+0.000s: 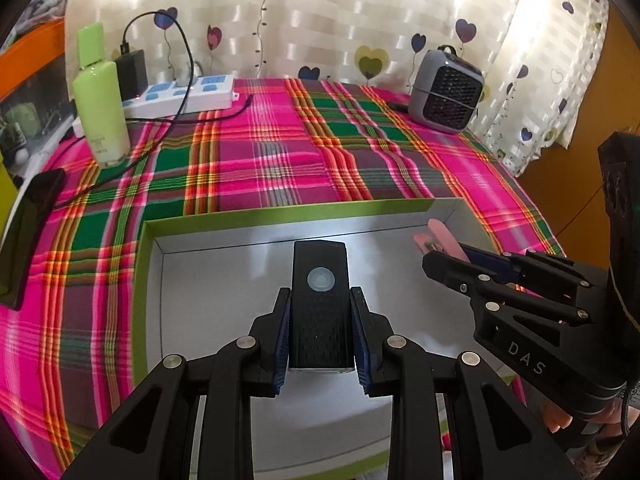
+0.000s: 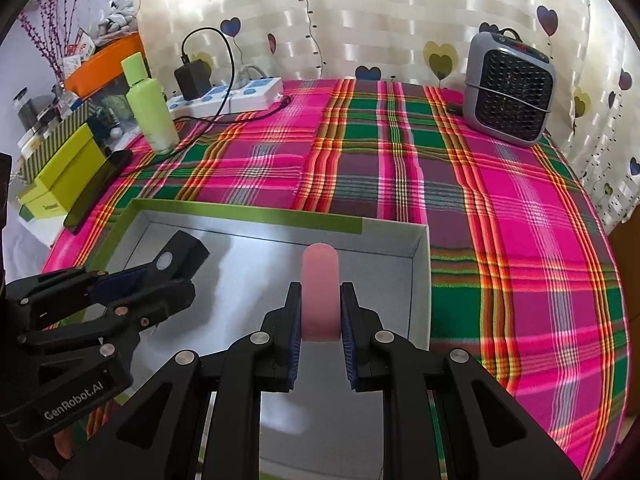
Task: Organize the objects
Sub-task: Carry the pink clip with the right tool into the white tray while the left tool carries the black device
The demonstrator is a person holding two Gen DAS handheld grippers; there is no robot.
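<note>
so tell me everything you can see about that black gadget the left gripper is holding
The black device is a slim rectangular block, plastic by its look, with a round pale button near its far end and a dotted, textured lower face. The left gripper clamps its sides between blue pads, holding it over the open white-lined box with the green rim.

Bright backlight through the curtain [image 1: 320, 20] — glare blooms, perhaps overexposed; fisheye edges bend.
</note>
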